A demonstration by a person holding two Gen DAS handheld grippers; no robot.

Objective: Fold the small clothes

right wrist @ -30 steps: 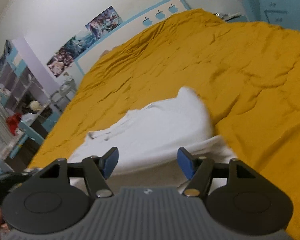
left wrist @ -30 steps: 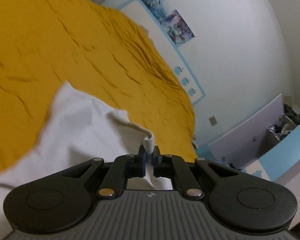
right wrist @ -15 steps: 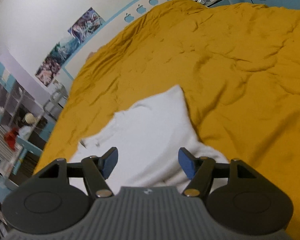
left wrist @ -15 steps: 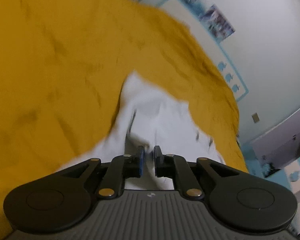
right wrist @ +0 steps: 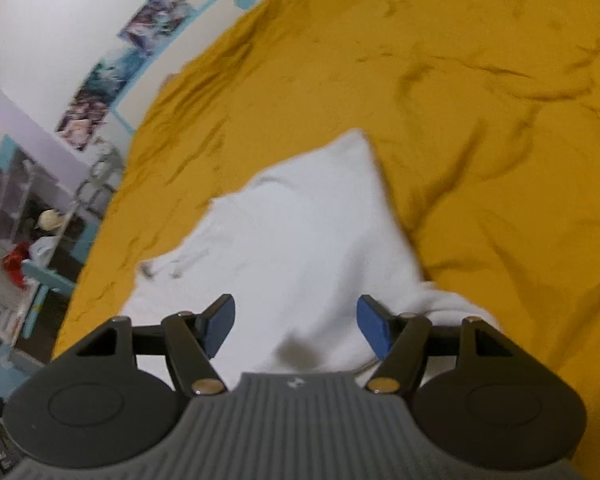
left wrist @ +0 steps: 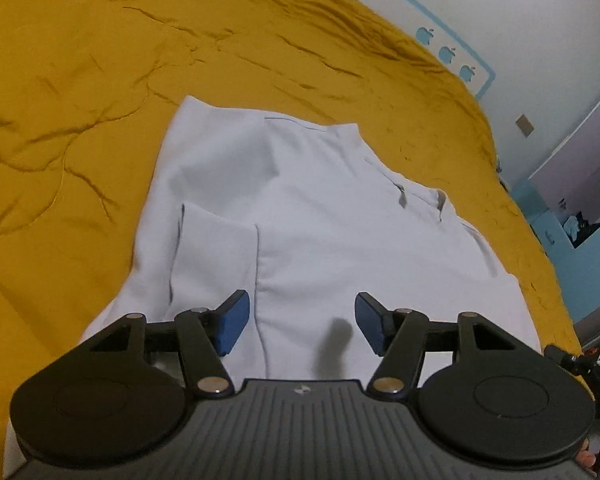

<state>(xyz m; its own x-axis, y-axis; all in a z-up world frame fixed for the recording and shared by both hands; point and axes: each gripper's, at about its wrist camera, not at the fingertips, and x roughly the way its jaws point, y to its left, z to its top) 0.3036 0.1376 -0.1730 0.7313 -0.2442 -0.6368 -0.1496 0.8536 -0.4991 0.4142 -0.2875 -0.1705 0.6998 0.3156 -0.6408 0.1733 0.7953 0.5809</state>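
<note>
Home bedroom, we reckon: bed under mustard quilt [left wrist: 100, 60], wall posters [right wrist: 120, 68] (taped in row), cluttered shelves [right wrist: 16, 200].

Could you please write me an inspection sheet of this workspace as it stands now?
Surface: bed under a wrinkled mustard bedspread.
Job's things: white garment lying partly folded on the bedspread.
Clutter: nothing seen on the bed.
Grippers: left gripper jaws opening over the garment, nothing between them; right gripper open, empty.
Cables: nothing seen.
Surroundings: posters on a white wall, shelving beside the bed.
</note>
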